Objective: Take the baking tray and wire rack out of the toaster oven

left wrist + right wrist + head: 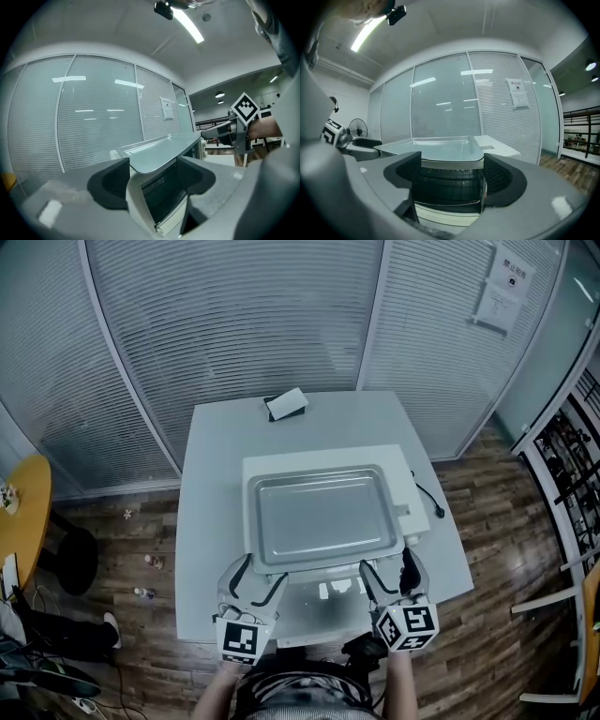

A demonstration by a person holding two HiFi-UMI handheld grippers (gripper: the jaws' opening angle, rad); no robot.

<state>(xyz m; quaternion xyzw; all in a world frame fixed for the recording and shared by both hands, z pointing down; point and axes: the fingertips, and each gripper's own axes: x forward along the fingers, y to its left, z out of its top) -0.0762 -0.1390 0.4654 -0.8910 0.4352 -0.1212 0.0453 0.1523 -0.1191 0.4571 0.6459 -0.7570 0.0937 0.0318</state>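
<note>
The tray (322,517) lies atop the oven (398,472), at 12 o'clock from both grippers. The rack (447,176) sits inside. The left gripper (255,579) and right gripper (389,568) both gape, empty. The rack looks a stiff, light, slippery wire thing, probably best pinched at its front bar.

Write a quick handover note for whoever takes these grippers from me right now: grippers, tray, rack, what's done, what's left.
Left gripper: open, holding nothing, by the tray's near left corner.
Right gripper: open, holding nothing, by its near right corner.
Tray: out, lying on top of the oven.
Rack: inside the oven; door is open.
Done: tray out. Left: pull the rack out.
</note>
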